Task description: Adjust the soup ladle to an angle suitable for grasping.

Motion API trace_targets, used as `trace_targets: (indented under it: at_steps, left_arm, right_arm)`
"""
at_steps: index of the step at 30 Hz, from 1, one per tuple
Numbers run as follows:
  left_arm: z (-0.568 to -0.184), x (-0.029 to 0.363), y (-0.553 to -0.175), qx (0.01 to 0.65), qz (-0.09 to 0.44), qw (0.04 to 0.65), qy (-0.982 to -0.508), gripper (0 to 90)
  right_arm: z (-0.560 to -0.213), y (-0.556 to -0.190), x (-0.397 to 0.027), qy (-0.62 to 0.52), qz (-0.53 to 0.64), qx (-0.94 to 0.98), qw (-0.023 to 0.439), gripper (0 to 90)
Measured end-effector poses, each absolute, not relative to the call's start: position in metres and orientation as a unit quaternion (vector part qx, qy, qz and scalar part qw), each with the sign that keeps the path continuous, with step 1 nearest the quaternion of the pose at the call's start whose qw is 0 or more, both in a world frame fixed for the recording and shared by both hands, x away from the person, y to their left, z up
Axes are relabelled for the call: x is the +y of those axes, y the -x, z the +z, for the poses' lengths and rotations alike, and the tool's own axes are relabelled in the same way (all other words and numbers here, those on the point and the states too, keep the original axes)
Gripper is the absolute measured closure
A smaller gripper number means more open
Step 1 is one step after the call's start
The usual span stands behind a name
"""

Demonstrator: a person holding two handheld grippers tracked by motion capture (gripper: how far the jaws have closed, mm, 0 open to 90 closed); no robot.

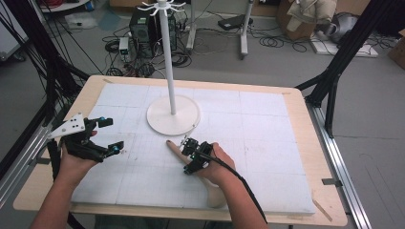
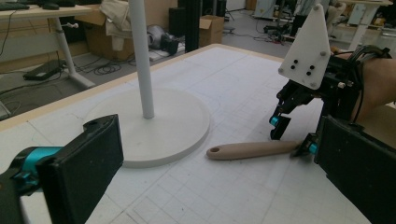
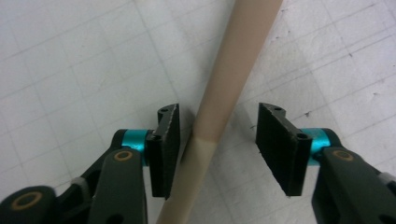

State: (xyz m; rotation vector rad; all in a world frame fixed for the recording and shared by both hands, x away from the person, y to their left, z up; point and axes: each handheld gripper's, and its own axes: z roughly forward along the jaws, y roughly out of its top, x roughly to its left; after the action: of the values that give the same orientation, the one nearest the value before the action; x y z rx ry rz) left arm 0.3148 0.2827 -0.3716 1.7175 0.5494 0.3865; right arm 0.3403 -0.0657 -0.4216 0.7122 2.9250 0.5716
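Note:
A beige utensil with a long handle (image 1: 174,149) lies on the white gridded mat (image 1: 258,133), its hole-tipped end toward the stand. My right gripper (image 1: 190,149) points down over the handle (image 3: 233,70) and straddles it. One pad sits close beside the handle and the other stands clear of it, so the jaws are open around it. In the left gripper view the same handle (image 2: 252,150) lies flat with the right gripper (image 2: 292,137) at its far end. My left gripper (image 1: 112,136) hovers at the mat's left side, open and empty.
A white stand with a round base (image 1: 173,115) and a tall pole topped by hooks (image 1: 162,7) stands just behind the utensil. The wooden table edge (image 1: 305,143) frames the mat. Black frame legs, cables and boxes lie on the floor beyond.

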Motion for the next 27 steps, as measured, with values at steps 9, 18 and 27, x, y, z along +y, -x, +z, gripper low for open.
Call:
trace_targets:
  at_steps: [9, 18, 27]
  left_arm:
    - [-0.3719, 0.2818, -0.3151, 0.236, 0.166, 0.603, -0.744, 1.7]
    - [-0.3714, 0.2817, -0.3141, 0.237, 0.167, 0.600, -0.745, 1.7]
    - [-0.3713, 0.2823, -0.3140, 0.236, 0.167, 0.599, -0.747, 1.7]
  right_arm:
    - [-0.4209, -0.3385, -0.0643, -0.222, 0.186, 0.957, 0.035, 64.2]
    - [-0.4204, -0.3399, -0.0649, -0.235, 0.184, 0.954, 0.032, 69.9]
    - [-0.4191, -0.3381, -0.0648, -0.221, 0.171, 0.959, 0.037, 77.2]
